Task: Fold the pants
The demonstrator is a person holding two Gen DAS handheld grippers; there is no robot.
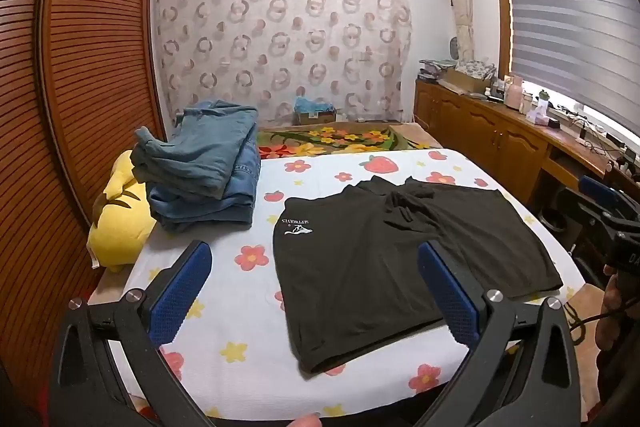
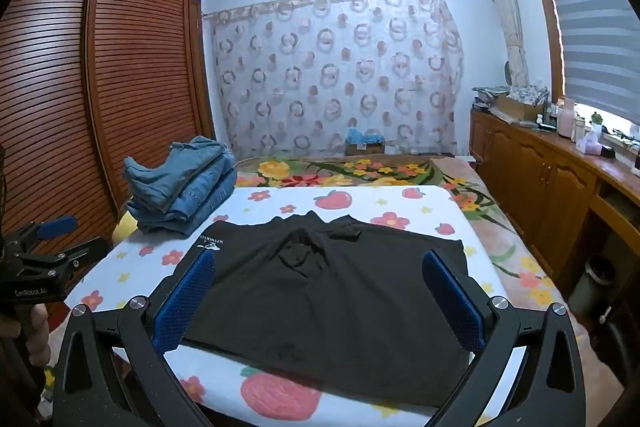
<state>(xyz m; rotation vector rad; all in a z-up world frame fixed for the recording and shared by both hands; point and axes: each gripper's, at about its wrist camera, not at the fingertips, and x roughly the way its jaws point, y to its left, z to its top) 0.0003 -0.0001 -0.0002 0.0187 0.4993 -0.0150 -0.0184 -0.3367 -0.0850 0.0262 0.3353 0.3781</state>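
Black shorts [image 1: 384, 267] with a white logo lie spread flat on the flowered white sheet [image 1: 240, 307], waistband toward the near edge and leg hems away. They also show in the right wrist view [image 2: 332, 299]. My left gripper [image 1: 316, 295] is open and empty, held above the near edge of the bed, over the shorts' left part. My right gripper [image 2: 320, 299] is open and empty, held above the middle of the shorts. The right gripper also shows at the right edge of the left wrist view [image 1: 608, 211], and the left gripper at the left edge of the right wrist view [image 2: 48, 243].
A stack of folded blue jeans [image 1: 204, 171] sits at the bed's far left, beside a yellow plush toy [image 1: 116, 215]. A flowered blanket [image 1: 340, 139] lies beyond. Wooden cabinets [image 1: 500, 135] with clutter run along the right; a louvred wardrobe [image 1: 80, 67] stands left.
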